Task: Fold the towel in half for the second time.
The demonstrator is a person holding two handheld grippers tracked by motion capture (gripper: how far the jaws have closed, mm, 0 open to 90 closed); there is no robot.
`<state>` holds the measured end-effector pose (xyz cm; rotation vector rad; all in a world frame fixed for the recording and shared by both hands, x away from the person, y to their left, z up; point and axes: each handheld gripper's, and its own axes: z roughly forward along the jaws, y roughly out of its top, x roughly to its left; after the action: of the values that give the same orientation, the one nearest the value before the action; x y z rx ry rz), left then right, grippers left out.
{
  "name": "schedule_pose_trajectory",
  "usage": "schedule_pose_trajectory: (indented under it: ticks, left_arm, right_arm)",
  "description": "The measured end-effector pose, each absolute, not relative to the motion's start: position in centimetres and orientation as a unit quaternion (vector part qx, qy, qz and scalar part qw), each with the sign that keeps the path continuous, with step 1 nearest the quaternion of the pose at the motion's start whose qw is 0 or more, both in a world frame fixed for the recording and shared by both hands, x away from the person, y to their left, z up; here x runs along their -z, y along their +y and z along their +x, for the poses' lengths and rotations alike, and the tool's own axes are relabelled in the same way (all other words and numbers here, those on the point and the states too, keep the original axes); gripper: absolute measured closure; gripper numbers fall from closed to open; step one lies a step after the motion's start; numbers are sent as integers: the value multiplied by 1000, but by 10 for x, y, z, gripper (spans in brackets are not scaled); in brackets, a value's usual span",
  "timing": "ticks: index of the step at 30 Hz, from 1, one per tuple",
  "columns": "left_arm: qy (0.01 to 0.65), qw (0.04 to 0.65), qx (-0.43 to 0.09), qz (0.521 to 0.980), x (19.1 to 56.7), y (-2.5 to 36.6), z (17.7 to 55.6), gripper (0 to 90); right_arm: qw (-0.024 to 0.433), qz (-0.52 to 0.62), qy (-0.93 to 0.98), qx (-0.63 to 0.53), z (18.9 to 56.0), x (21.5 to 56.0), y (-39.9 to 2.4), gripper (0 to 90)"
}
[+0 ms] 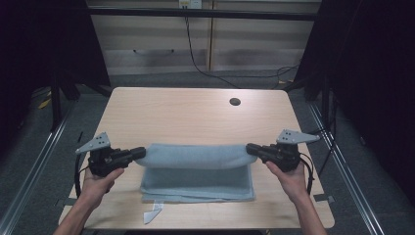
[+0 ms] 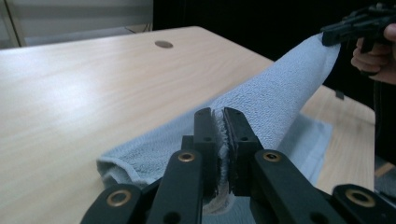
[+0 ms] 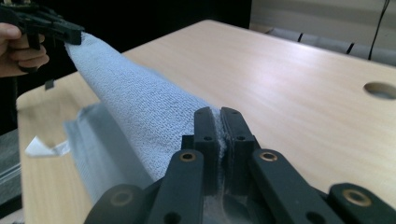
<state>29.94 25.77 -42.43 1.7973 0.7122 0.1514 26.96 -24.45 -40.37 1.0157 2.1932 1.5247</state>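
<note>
wooden table (image 1: 195,115) w/ a round hole (image 1: 235,102) near its far edge. pale blue towel (image 1: 195,171) lies at the near middle, its far edge lifted btwn both tongs. left tongs (image 1: 139,152) and right tongs (image 1: 252,148) are clamped on the towel's corners. small white tag (image 1: 152,214) is seen by the near edge.

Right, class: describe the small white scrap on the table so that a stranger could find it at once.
Start at the wooden table and find the grey-blue towel stretched between two claws. Just past the towel's near left corner, by the table's front edge, lies the white scrap: flat, pointed, paler than the towel.
</note>
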Motion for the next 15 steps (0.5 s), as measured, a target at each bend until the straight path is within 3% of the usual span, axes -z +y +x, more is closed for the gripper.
schedule_pose_trajectory:
  ticks: [15]
  left_arm:
    - [315,509,-20,801,465,263,259,800]
  right_arm:
    - [96,359,784,-498,219,454,-238,831]
